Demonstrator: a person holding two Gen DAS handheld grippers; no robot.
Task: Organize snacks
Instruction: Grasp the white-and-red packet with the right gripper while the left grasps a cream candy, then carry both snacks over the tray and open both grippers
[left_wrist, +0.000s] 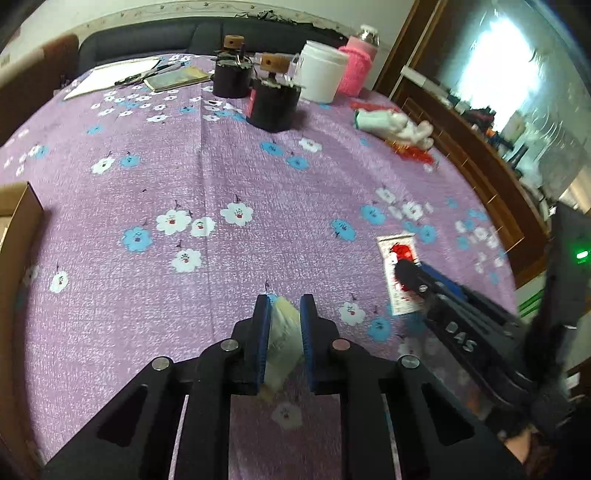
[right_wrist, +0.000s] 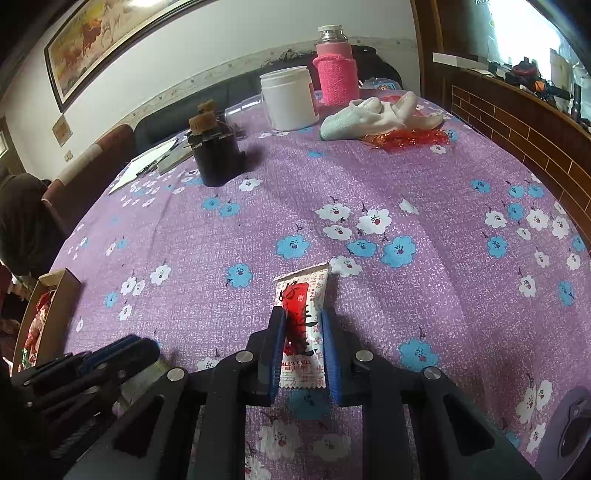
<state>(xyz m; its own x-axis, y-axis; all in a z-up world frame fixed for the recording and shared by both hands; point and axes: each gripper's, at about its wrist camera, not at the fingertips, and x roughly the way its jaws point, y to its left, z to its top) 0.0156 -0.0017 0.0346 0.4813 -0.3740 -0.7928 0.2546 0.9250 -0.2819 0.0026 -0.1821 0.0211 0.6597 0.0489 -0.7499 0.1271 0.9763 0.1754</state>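
My left gripper (left_wrist: 283, 301) is shut on a pale cream snack packet (left_wrist: 282, 343), held edge-up between the blue pads above the purple flowered tablecloth (left_wrist: 184, 166). My right gripper (right_wrist: 303, 314) has its blue pads on both sides of a white and red snack packet (right_wrist: 303, 295) that lies flat on the cloth; the pads touch its edges. In the left wrist view the right gripper (left_wrist: 400, 267) lies over that same packet (left_wrist: 400, 251). The left gripper (right_wrist: 140, 341) shows at the lower left of the right wrist view. A cardboard box (right_wrist: 55, 295) with wrapped snacks sits at the left.
At the far side stand two dark jars with cork stoppers (left_wrist: 273, 99), a white tub (right_wrist: 290, 99), a pink-sleeved bottle (right_wrist: 338, 70), a white cloth (right_wrist: 373, 114) on red foil, and papers with pens (left_wrist: 122, 75). The box edge (left_wrist: 18, 221) is at the left.
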